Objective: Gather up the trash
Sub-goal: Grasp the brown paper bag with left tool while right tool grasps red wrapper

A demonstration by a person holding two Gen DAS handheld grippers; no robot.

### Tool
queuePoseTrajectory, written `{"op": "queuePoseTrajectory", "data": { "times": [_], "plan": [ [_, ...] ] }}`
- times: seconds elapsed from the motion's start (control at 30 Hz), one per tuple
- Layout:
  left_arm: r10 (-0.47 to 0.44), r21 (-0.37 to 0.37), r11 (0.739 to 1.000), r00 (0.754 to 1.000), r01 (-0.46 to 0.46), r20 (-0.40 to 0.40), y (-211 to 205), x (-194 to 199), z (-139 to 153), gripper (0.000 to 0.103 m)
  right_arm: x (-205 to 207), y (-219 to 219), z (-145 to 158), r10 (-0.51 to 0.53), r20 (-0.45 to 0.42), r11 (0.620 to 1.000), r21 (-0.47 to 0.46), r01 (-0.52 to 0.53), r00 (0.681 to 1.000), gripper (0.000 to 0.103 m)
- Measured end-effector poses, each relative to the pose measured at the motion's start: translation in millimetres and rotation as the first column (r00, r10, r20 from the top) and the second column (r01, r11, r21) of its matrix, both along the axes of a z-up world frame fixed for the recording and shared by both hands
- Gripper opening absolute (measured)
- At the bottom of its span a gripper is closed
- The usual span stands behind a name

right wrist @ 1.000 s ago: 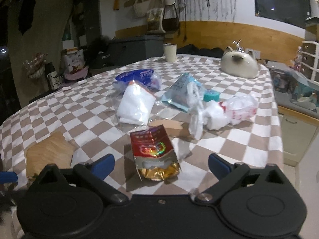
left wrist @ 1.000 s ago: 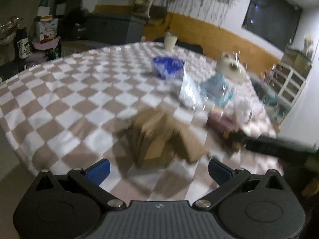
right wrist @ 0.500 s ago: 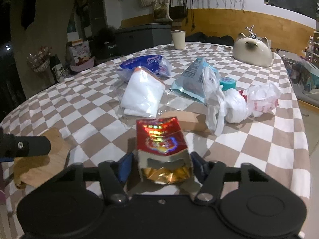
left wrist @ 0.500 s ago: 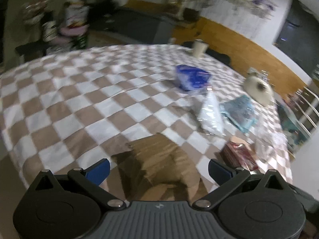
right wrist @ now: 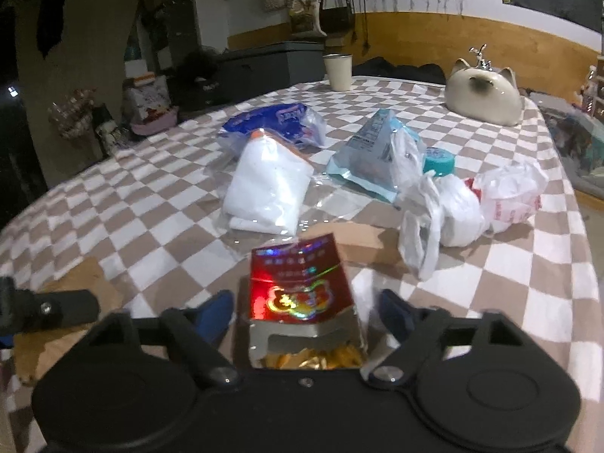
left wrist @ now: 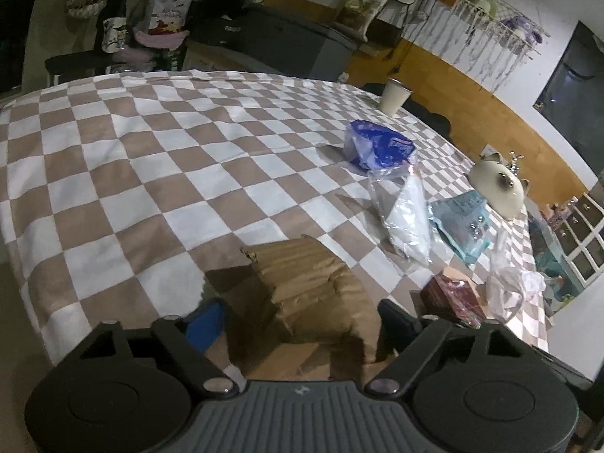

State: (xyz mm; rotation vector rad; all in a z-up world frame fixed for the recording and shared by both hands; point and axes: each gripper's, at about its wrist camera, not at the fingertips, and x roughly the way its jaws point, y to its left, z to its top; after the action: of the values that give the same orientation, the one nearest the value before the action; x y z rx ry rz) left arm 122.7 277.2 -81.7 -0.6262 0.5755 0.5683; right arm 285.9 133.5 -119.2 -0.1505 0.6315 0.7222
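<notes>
From the left wrist, the left gripper (left wrist: 302,315) has its fingers pressed against both sides of a crumpled brown bag (left wrist: 313,287) at the near edge of the checkered table (left wrist: 124,173). Beyond the bag lie a clear pouch (left wrist: 406,219) and a blue wrapper (left wrist: 377,147), with a cup (left wrist: 392,96) far behind. From the right wrist, the right gripper (right wrist: 302,315) pinches a red foil packet (right wrist: 300,298), open at its near end. Behind the packet sit the clear pouch (right wrist: 268,188), a teal pack (right wrist: 372,154) and white plastic bags (right wrist: 453,207); the brown bag (right wrist: 71,298) lies left of the packet.
</notes>
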Motion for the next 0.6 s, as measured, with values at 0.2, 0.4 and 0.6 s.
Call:
{"op": "queuePoseTrajectory", "data": {
  "times": [0.2, 0.4, 0.6],
  "plan": [
    [-0.029, 0.040, 0.999, 1.000, 0.029, 0.004, -9, -1, -2, 0.066, -8, -9, 3, -0.010, 0.011, 1.000, -0.013, 0.010, 1.000, 0.053],
    [-0.037, 0.106, 0.994, 0.999, 0.037, -0.001, -23, -11, -2, 0.059, -25, -31, 6, -0.035, -0.002, 0.999, 0.010, 0.035, 0.999, 0.052],
    [-0.060, 0.201, 0.978, 0.998, 0.056, 0.015, -41, -28, 5, 0.059, -46, -59, 12, -0.074, 0.001, 0.997, 0.035, 0.074, 0.997, 0.052]
  ]
}}
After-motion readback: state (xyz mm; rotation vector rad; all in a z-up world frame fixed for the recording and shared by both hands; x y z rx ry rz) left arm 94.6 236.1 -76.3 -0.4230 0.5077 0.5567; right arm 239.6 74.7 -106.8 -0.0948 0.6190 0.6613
